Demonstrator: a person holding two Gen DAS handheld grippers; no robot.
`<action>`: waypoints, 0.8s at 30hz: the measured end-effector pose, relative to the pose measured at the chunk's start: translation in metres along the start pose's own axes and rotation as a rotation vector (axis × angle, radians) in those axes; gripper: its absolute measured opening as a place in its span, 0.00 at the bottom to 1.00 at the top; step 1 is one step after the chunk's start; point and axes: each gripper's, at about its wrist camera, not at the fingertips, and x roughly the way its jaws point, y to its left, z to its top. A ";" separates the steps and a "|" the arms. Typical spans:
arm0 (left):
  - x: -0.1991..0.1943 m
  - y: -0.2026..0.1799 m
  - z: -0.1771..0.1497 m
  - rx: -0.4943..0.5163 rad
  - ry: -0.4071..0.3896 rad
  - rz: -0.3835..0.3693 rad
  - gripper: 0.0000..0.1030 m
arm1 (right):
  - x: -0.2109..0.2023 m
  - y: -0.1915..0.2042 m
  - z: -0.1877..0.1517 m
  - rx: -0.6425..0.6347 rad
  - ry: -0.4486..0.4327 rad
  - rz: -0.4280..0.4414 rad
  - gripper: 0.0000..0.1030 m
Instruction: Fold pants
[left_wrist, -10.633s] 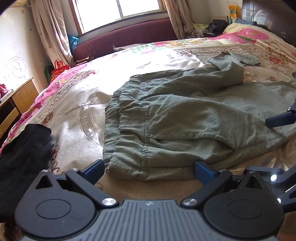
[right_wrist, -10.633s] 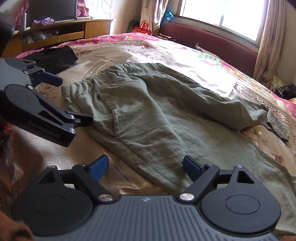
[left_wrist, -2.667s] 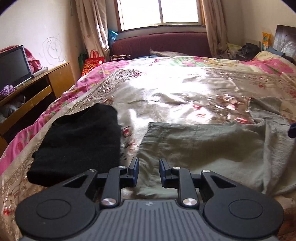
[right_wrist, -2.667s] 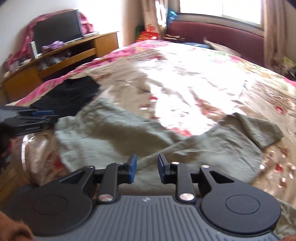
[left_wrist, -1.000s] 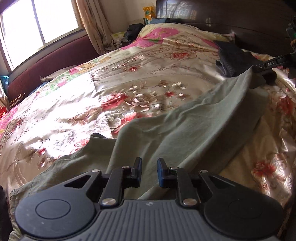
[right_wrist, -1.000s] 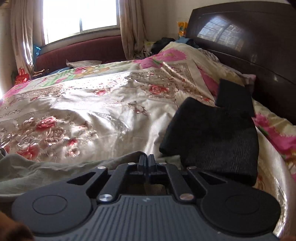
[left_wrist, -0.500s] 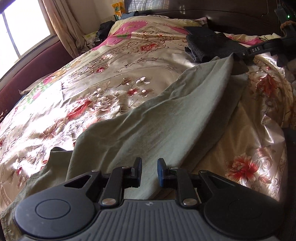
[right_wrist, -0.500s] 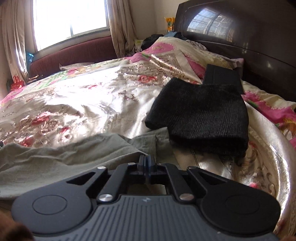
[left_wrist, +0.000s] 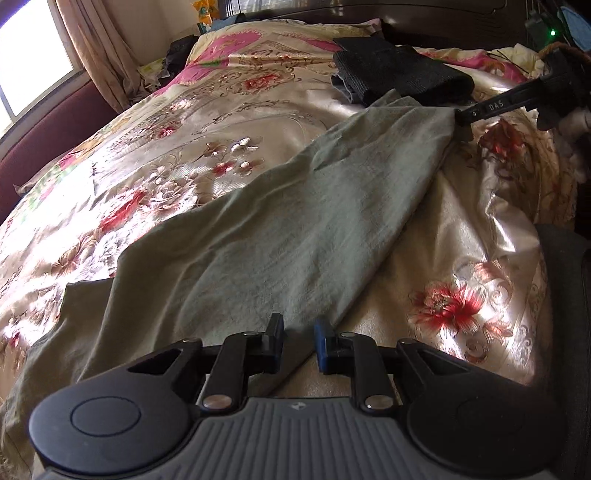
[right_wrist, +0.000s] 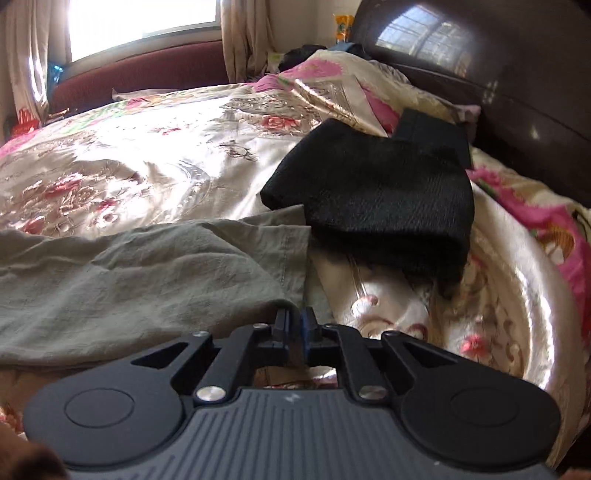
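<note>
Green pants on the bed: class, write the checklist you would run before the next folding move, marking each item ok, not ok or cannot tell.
1. Left claw grips the green pants: ok, cloth runs between its fingers.
2. Right claw holds the hem: cannot tell; its jaws have just been opening, with cloth at the tips.
3. Leg lies flat on the bedspread: ok, only light wrinkles.
4. Hem clear of the black garment: not ok, the two meet.
</note>
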 end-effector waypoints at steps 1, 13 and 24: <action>0.000 0.000 -0.002 0.003 0.005 -0.001 0.34 | -0.004 -0.005 -0.002 0.039 0.003 0.023 0.10; 0.008 -0.005 0.009 0.005 0.007 -0.016 0.37 | -0.010 -0.046 0.023 0.317 -0.089 0.123 0.32; 0.013 -0.005 0.012 -0.001 0.035 -0.027 0.38 | 0.065 -0.016 0.058 0.165 -0.016 0.117 0.03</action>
